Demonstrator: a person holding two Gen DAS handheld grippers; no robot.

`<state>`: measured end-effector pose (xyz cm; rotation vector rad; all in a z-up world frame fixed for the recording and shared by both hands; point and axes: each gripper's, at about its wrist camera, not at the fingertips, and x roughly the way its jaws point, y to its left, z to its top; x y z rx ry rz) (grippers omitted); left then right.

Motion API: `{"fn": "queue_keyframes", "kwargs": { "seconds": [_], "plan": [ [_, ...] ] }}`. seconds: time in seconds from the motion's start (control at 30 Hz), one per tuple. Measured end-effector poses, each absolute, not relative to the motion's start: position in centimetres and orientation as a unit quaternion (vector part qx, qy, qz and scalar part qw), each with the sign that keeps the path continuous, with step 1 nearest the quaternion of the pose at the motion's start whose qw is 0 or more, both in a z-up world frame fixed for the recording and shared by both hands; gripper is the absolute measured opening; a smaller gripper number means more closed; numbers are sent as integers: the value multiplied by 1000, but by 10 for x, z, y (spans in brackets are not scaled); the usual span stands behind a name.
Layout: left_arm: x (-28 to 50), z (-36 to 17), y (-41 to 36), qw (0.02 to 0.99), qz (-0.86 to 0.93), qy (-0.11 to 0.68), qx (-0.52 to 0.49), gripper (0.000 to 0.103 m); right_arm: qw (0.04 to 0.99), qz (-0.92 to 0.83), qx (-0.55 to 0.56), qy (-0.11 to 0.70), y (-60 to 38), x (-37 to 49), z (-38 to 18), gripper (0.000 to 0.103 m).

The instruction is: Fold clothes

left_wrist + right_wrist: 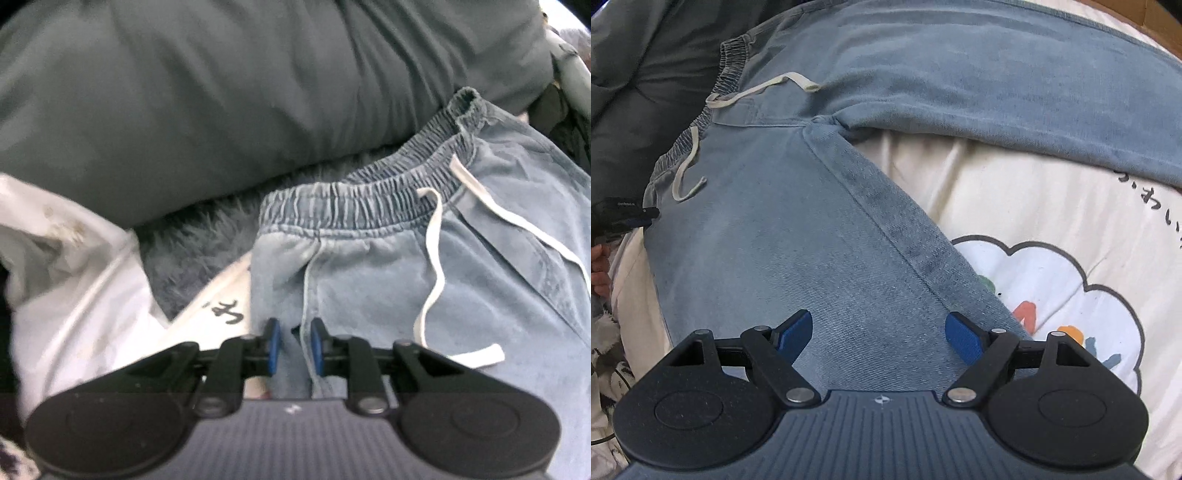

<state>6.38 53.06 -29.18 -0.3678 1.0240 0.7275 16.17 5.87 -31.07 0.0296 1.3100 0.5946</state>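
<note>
Light blue jeans (369, 280) with an elastic waistband (354, 203) and a white drawstring (432, 266) lie on a cream sheet. My left gripper (295, 347) sits at the jeans' side edge below the waistband. Its blue pads are drawn close, with a fold of denim pinched between them. In the right wrist view the jeans (783, 236) spread with both legs apart, the crotch seam (820, 123) at the centre. My right gripper (879, 332) hovers open over the nearer leg, nothing between its fingers (964, 338).
A grey-green quilt (221, 92) bulges behind the waistband, with a fluffy blue blanket (199, 236) below it. The cream sheet (1052, 221) carries a cloud print and dark lettering. The left gripper's black body (620, 218) and a hand (600, 266) show at the left edge.
</note>
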Motion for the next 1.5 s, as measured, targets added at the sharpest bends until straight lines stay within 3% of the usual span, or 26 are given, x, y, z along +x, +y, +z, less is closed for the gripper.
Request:
{"fn": "queue_keyframes", "kwargs": {
  "seconds": [0.6, 0.9, 1.5],
  "plan": [
    [42, -262, 507, 786, 306, 504, -184, 23, 799, 279, -90, 526, -23, 211, -234, 80],
    [25, -253, 484, 783, 280, 520, -196, 28, 793, 299, -120, 517, -56, 184, -191, 81],
    [3, -281, 475, 755, 282, 543, -234, 28, 737, 341, -95, 576, -12, 79, -241, 77]
  ]
}}
